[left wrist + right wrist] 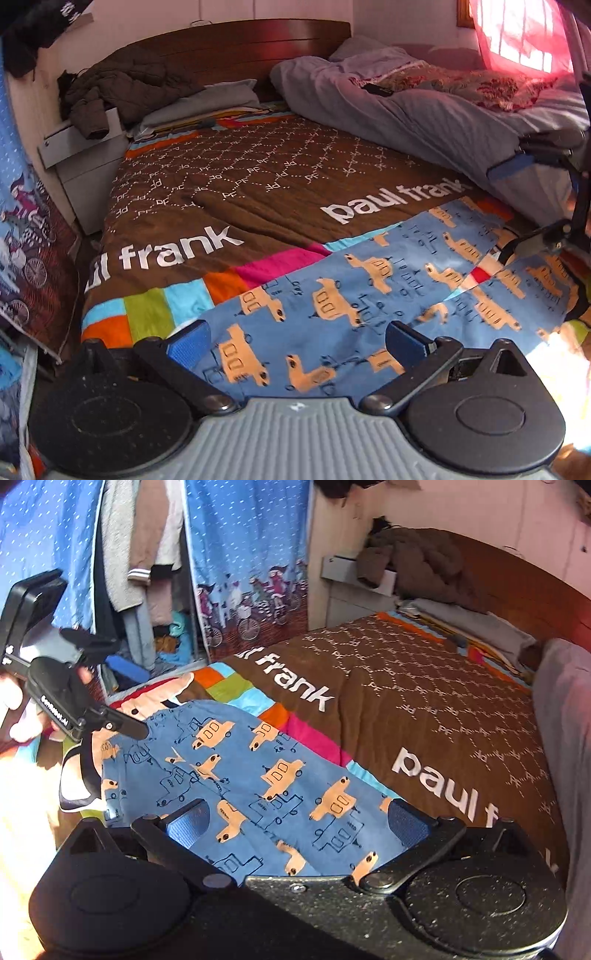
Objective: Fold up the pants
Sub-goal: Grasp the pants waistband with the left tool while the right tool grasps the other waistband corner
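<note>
We see the blue car-print pants (369, 295) spread flat on the near end of the bed (258, 177), over its brown quilt (424, 686). Our left hand-held gripper (295, 339) hovers low over the pants, fingers spread wide with nothing between them. Our right hand-held gripper (295, 821) is likewise wide apart above the fabric. From the right wrist view, the left one angles down, its fingertip at the pants' far left edge.
</note>
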A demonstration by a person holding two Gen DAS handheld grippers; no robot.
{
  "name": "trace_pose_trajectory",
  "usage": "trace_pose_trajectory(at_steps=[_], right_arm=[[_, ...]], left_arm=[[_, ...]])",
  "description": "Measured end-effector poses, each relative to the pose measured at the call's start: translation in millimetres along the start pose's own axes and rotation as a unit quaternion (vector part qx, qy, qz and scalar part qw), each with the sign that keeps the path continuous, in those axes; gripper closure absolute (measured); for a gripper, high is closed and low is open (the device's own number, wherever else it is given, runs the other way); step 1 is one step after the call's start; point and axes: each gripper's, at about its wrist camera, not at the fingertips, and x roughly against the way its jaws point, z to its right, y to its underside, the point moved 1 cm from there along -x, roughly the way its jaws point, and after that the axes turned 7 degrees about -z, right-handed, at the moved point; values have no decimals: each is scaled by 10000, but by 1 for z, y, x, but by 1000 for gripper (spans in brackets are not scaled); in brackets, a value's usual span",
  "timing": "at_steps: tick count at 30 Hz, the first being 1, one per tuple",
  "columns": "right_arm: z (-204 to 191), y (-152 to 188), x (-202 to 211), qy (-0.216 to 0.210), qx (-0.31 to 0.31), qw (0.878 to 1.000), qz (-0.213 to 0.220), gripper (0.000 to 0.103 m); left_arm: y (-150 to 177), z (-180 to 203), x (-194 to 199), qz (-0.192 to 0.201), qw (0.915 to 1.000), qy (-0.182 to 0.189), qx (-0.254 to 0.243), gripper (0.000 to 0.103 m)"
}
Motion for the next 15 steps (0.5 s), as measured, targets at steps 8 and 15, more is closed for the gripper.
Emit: trace_pose_trajectory(at_steps=[8, 15], right_arm=[[60, -42, -104, -1061, 685, 9915, -306, 5], [113, -71, -181, -1829, 787, 9780, -629, 18]], left_arm=[[-24, -58, -101, -608, 9939, 579, -711, 0], [-49, -116, -154, -927, 9831, 1406, -720, 9]])
